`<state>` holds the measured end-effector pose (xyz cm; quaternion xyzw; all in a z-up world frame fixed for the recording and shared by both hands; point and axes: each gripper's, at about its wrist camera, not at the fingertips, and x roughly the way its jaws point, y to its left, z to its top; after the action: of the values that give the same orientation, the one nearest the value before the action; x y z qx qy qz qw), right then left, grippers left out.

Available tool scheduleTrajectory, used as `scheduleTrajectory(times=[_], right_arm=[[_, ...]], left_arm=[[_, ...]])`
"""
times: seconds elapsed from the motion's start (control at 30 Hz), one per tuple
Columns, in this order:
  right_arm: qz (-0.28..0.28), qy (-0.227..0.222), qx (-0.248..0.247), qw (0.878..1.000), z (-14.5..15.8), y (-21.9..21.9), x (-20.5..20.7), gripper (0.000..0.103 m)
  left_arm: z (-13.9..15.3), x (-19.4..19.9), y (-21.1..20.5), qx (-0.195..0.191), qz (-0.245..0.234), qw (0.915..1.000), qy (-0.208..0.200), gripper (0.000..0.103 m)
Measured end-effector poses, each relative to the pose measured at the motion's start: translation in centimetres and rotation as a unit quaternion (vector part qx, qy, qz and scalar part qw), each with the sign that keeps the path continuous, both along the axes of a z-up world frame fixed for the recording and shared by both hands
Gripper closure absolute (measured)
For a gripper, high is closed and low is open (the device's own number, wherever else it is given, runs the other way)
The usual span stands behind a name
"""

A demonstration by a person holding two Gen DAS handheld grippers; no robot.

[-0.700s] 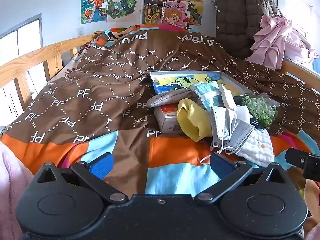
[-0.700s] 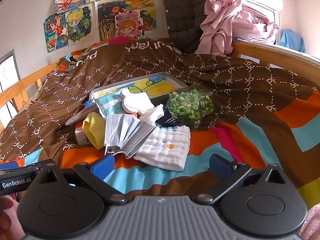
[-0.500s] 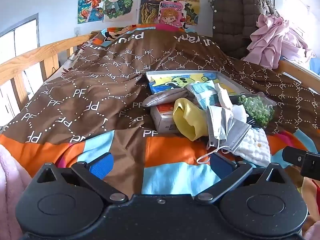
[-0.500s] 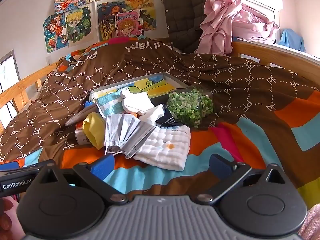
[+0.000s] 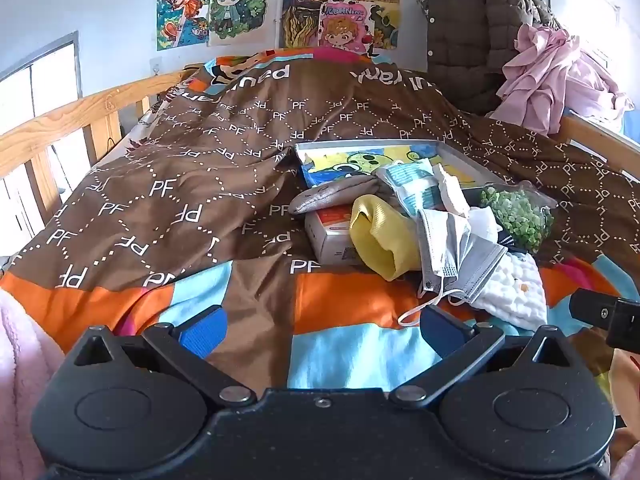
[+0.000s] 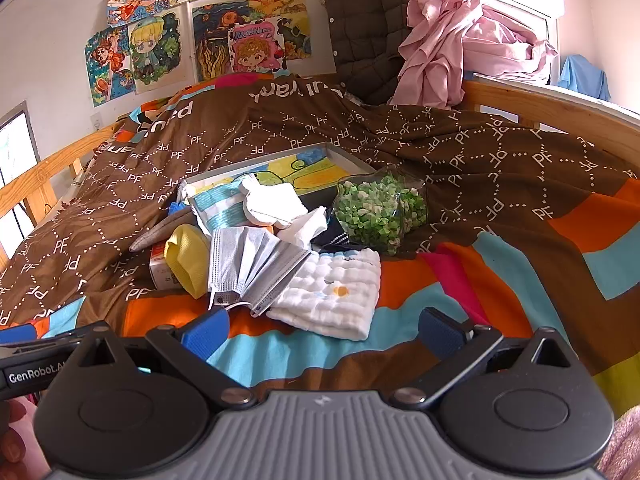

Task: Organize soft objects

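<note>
A pile of soft things lies on the bed quilt [image 5: 200, 208]: grey face masks [image 6: 252, 264], a white quilted cloth [image 6: 336, 300], a yellow cloth [image 6: 186, 256], a bag of green foam bits [image 6: 380, 212], a white plush [image 6: 272, 204] and a small box [image 5: 332, 236]. Behind them is a tray [image 6: 340, 156] with a cartoon picture. The masks [image 5: 452, 248], yellow cloth [image 5: 380, 240] and bag [image 5: 520, 216] also show in the left wrist view. My left gripper [image 5: 320, 328] is open and empty, short of the pile. My right gripper [image 6: 324, 330] is open and empty, just before the white cloth.
Wooden bed rails run along the left [image 5: 60, 120] and right [image 6: 560, 112]. A brown padded jacket [image 6: 372, 28] and pink clothes [image 6: 460, 44] hang at the back right. Drawings [image 5: 240, 4] are on the wall. Bare quilt lies left of the pile.
The left gripper's view has shifted slightly, so the pile sits a little lower and closer. The right gripper has not visibly moved. Both stay open.
</note>
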<state>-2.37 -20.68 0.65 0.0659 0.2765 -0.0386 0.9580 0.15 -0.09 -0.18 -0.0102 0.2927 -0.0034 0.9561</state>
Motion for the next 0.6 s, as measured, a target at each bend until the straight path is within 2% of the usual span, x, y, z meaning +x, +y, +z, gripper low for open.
scheduleTrajectory(times=[0.6], right_arm=[[0.0,0.0,0.002,1.0,0.0,-0.04,0.0,0.0]], left_arm=[[0.12,-0.11,-0.02,0.004,0.0,1.0,-0.002,0.001]])
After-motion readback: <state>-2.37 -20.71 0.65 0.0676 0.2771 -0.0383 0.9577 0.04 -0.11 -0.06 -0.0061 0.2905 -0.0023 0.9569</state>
